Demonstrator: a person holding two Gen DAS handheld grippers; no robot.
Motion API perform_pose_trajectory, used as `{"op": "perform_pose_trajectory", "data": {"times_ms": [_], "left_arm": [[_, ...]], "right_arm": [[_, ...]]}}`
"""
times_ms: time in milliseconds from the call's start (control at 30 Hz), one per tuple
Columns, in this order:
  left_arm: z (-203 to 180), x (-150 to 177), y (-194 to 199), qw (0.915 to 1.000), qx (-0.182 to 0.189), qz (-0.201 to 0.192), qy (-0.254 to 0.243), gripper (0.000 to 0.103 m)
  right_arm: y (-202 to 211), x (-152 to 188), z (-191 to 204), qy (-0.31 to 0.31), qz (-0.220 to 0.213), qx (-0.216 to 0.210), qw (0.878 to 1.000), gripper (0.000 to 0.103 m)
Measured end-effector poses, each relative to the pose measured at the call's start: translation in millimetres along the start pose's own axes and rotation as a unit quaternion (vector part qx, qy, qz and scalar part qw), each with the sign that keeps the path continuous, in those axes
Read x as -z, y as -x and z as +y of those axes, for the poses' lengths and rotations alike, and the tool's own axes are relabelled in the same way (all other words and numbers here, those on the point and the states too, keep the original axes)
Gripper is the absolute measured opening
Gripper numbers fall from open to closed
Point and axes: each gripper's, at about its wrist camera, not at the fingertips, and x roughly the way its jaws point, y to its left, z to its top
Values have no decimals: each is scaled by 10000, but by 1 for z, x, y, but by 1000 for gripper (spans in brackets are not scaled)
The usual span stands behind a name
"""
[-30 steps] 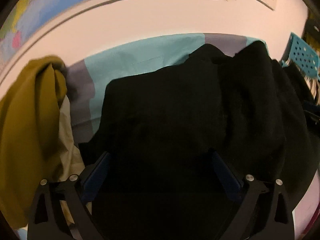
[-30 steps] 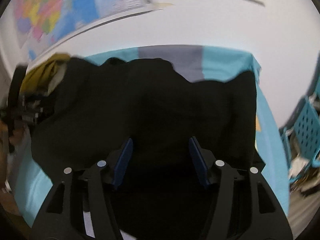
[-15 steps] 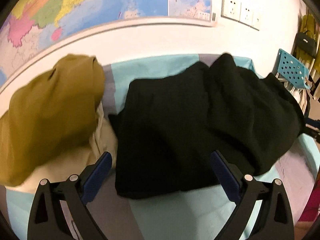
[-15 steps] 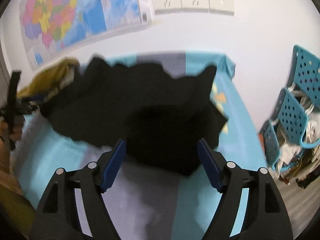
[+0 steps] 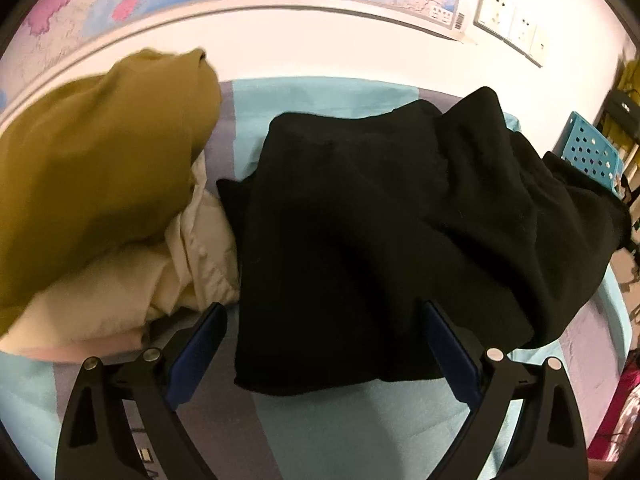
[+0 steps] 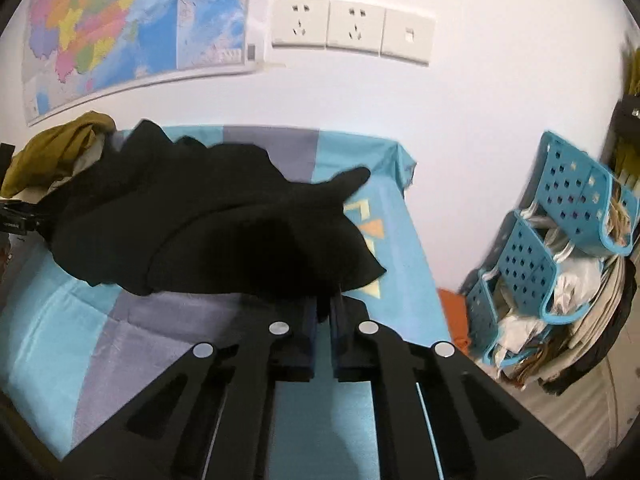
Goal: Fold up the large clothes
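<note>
A large black garment (image 5: 380, 220) lies bunched on a turquoise and grey bed sheet (image 5: 340, 420). In the left wrist view my left gripper (image 5: 324, 308) stands open, its blue pads wide apart over the garment's near edge, with nothing pinched. The right wrist view has the same black garment (image 6: 224, 220) heaped across the sheet (image 6: 132, 340). My right gripper (image 6: 323, 306) is shut on its near hem, and a thin strip of black cloth shows between the pads.
An olive garment (image 5: 92, 160) lies piled on a cream one (image 5: 160, 276) left of the black garment. Blue perforated baskets (image 6: 560, 220) full of clothes stand right of the bed. A wall with sockets (image 6: 348, 28) and a map (image 6: 100, 28) is behind.
Both grippers have drawn back from the black garment, so more sheet shows in front. The right jaws went from wide open to shut on the garment's near edge. The left stayed open.
</note>
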Motion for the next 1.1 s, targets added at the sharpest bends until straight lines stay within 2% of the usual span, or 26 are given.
{"op": "perform_pose_trajectory", "data": {"times_ms": [67, 100, 133, 200, 267, 333, 467, 600, 733, 867, 933, 1100], "left_arm": [[2, 2, 2, 10000, 28, 33, 52, 94], [3, 5, 6, 10000, 14, 19, 56, 94], [3, 7, 10, 10000, 0, -18, 47, 94], [3, 11, 19, 9999, -65, -86, 3, 94], [4, 17, 28, 9997, -161, -186, -18, 94], [3, 20, 34, 9994, -231, -239, -44, 94], [-4, 26, 44, 9984, -384, -403, -127, 94], [-13, 32, 52, 9974, -424, -534, -222, 94], [-14, 34, 52, 9979, -321, -513, -228, 94], [-13, 37, 49, 9984, -250, -479, -167, 94], [-11, 38, 46, 9988, -166, -443, -95, 94], [-3, 41, 34, 9995, 114, -214, 178, 94]], "right_arm": [[-18, 10, -5, -167, 344, -42, 9993, 10], [-19, 13, -8, -372, 374, -135, 9985, 14], [-15, 15, -11, -507, 339, -123, 9981, 25], [-2, 15, -13, -584, 146, -35, 9982, 37], [15, 13, -14, -684, -113, -91, 9976, 45], [30, 11, -12, -766, -318, -348, 9960, 54], [43, 6, 5, -806, -487, -849, 9919, 59], [36, 9, 20, -999, -349, -1392, 9846, 65], [25, 11, 41, -876, -140, -1499, 9847, 66], [28, 2, 72, -310, -229, -1451, 9887, 66], [30, -4, 90, 72, -321, -1474, 9885, 75], [23, -13, 145, 1217, -475, -1203, 9841, 81]]}}
